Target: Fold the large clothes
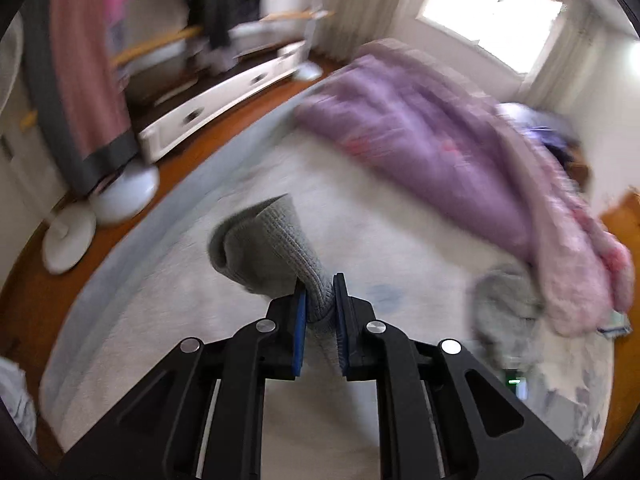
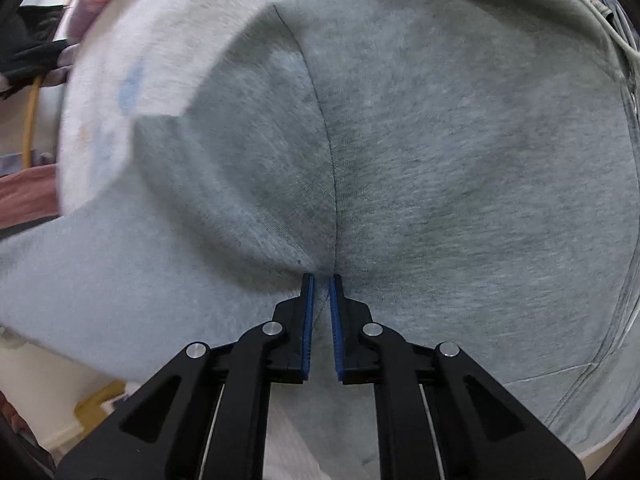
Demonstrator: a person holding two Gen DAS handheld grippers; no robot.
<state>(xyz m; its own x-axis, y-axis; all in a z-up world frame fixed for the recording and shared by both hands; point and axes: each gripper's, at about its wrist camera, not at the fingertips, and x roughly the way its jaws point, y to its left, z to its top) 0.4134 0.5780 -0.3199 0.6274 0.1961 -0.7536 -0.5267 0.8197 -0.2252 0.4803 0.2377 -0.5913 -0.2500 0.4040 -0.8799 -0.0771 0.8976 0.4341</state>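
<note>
Grey sweatshirt [image 2: 420,140]: large garment of marled jersey, filling nearly the whole right wrist view; a dark seam runs down its middle to the fingertips.
Right gripper [image 2: 322,280]: jaws drawn close together, blue pads pinching a fold of the grey jersey where the seam ends; cloth bulges outward on both sides of the tips.
Drawcord [image 2: 600,12]: pale, lying along the garment's upper right edge.
Ribbed cuff [image 1: 272,248]: grey knit end of the same kind of fabric, rising ahead of the left gripper [image 1: 320,280]; jaws nearly together, pads nipping the ribbing, the cuff's free end curling leftward above the surface.
Pale bed cover [image 1: 360,208]: wide bare stretch ahead and left of the cuff; its rounded edge runs along the wooden floor [image 1: 224,136] at left.
Purple and pink bedding [image 1: 460,152]: heaped along the right side, view blurred.
Second grey cloth [image 1: 508,296]: crumpled beside the bedding's near end, right of the gripper.
White drawer unit [image 1: 224,100] and hanging garments [image 1: 88,60]: beyond the floor strip, far left.
</note>
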